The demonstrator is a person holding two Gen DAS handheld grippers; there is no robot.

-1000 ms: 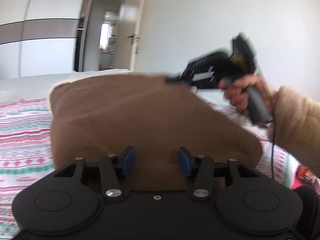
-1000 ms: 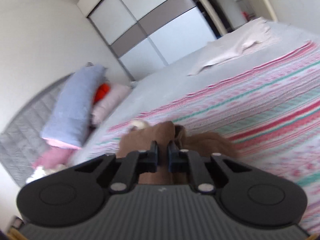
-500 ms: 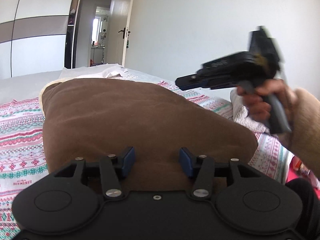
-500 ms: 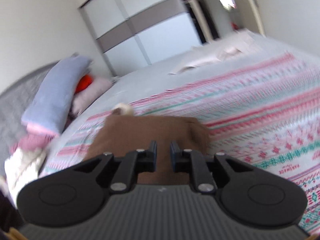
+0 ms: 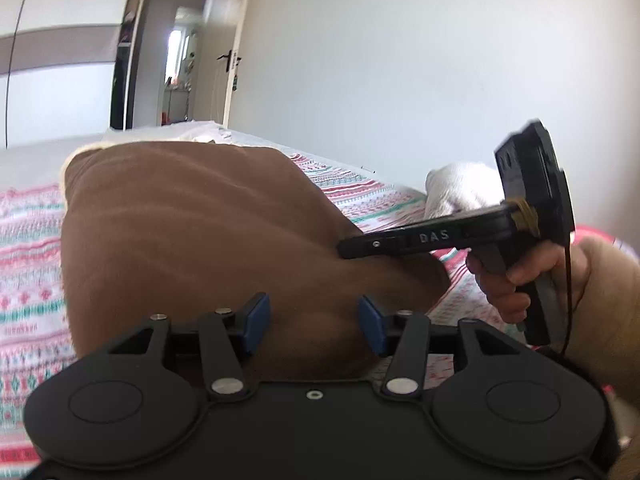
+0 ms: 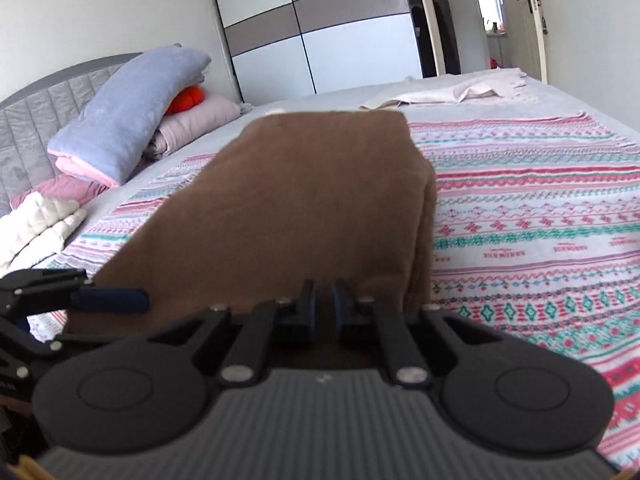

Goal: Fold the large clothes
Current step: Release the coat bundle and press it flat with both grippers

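On a bed with a striped cover, a folded brown garment is lying ahead of both grippers. The left gripper is pointing slightly down, fingers parted around the garment's near edge. The right hand is angling the right gripper downward, fingers closed over the brown cloth.

Black two-finger left gripper with blue pads and silver screws; right gripper marked "DAS", black cable trailing; tan sleeve.
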